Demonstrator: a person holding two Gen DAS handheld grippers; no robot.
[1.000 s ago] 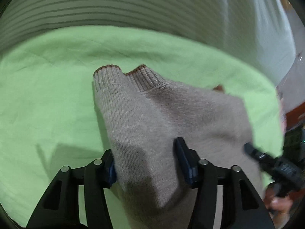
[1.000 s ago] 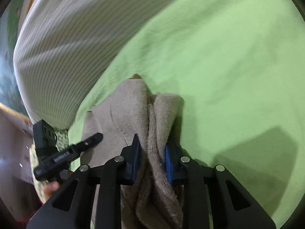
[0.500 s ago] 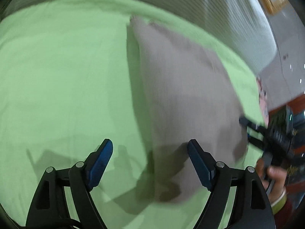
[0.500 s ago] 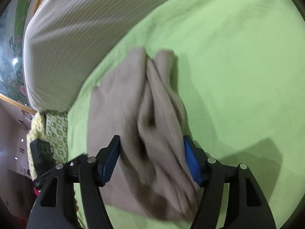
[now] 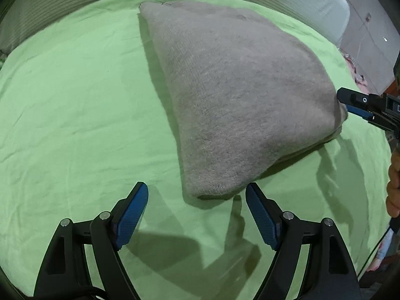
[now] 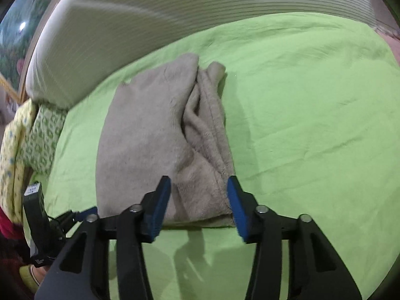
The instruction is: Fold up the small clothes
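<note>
Folded beige knit garment (image 5: 240,95) lying flat on the green bedsheet (image 5: 75,95), filling the centre and upper right of the left wrist view; rounded near corner resting just above the gap between the fingers

Left gripper (image 5: 196,200) at bottom centre of that view, blue-padded fingers (image 5: 131,215) spread wide, nothing between them but bare sheet, the garment's corner just beyond the tips and not touched; having opened within the last second, now steady

Right gripper (image 6: 198,195) at bottom centre of the right wrist view, fingers apart and just now closing in from a wider spread; garment's near edge (image 6: 200,192) lying between the blue pads (image 6: 160,205), right pad at the cloth's outer fold, left pad over the flat panel; no squeeze visible in the fabric, whether the pads touch it hard to tell

Same gripper seen at the right edge of the left wrist view (image 5: 350,103), tips at the garment's far right corner, a hand (image 5: 393,182) below it

In the right wrist view, bunched folds running up the garment's right side, smoother panel on the left

Striped white pillow (image 6: 140,20) across the top of both views, beyond the sheet; patterned yellow-green cloth (image 6: 30,135) at the left edge of the right wrist view
</note>
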